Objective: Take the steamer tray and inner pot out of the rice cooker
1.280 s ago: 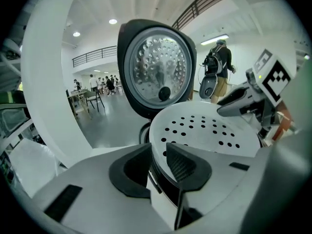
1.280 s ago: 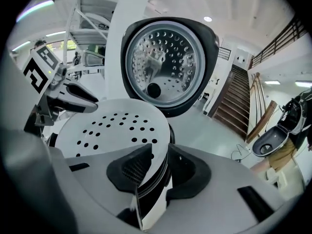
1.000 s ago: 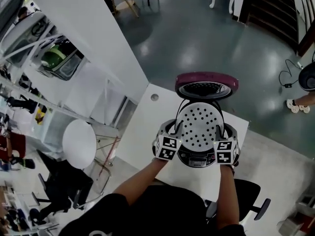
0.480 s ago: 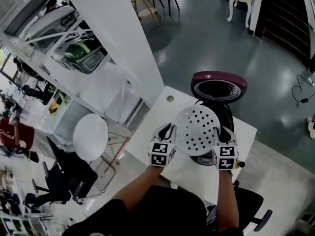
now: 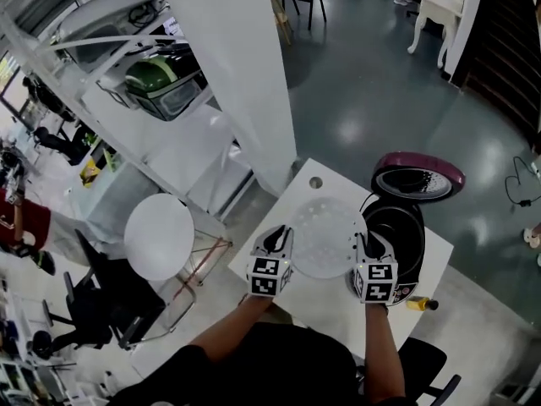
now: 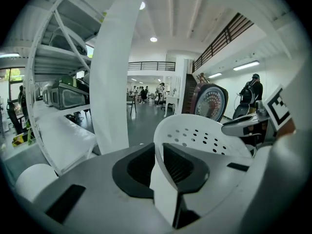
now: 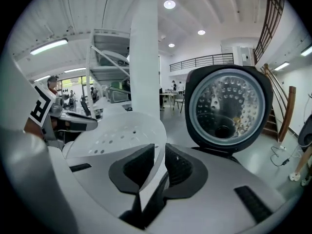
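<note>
I hold the white perforated steamer tray in the air with both grippers, to the left of the rice cooker and over the white table. My left gripper is shut on the tray's left rim. On the opposite side, the right gripper is shut on the tray's rim. The cooker stands open, its maroon lid tipped back, and the right gripper view faces the lid's inner plate. The inside of the cooker's dark bowl cannot be made out.
A white column rises just beyond the table's far left corner. The table has a round cable hole near that corner. A small yellow object lies on the table right of the cooker. A white stool and metal shelving stand to the left.
The steamer tray has come up out of the rice cooker and moved left with both grippers shut on its rim. The cooker's dark bowl is now uncovered.
</note>
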The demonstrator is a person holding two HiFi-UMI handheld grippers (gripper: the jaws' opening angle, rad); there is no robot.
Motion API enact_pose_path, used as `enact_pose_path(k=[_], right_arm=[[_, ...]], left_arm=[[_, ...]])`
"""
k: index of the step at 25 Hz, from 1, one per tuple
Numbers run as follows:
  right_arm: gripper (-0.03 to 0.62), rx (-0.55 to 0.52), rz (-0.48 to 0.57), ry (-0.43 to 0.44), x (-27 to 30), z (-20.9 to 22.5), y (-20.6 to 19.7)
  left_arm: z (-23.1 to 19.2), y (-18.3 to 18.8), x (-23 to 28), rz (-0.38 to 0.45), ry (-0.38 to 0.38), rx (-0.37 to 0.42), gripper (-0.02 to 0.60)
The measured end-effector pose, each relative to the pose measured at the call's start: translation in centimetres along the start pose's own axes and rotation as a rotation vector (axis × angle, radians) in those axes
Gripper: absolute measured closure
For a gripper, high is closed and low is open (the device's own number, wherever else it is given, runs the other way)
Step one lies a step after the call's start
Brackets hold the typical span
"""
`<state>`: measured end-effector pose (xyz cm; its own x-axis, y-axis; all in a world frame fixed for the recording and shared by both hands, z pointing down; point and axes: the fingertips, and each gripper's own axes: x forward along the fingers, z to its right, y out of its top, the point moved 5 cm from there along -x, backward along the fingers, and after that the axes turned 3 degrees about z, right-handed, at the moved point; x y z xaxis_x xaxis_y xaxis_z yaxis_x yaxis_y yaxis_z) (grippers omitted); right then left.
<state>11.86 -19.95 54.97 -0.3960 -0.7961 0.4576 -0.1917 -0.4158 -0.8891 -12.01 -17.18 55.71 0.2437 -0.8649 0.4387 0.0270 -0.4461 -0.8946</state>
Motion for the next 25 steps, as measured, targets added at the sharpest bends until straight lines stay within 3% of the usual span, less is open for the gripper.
enact_pose_path(k=[6,11,16,25], right_arm=[[0.536,0.039,-0.052,-0.012,5.0,-6.4,0.7],[0.536,0.066,-0.087,-0.036,9.3,-9.7,-1.2],[0.536,0.094,-0.142,-0.090,12.5,-10.4,-4.2],[0.540,0.257,-0.217,-0.224,16.4,-9.8,-13.5]], left_arm=[[-8.4,-1.0,0.9,-0.029,-0.041,-0.022,0.532],[-13.4,-3.1,3.2,-0.088,-0.083,-0.009,0.532],[-15.5,-5.7,6.8,-0.127,-0.124,0.041,0.532],[-16.0,-12.0,13.8,-0.230,-0.254,0.077,0.534]])
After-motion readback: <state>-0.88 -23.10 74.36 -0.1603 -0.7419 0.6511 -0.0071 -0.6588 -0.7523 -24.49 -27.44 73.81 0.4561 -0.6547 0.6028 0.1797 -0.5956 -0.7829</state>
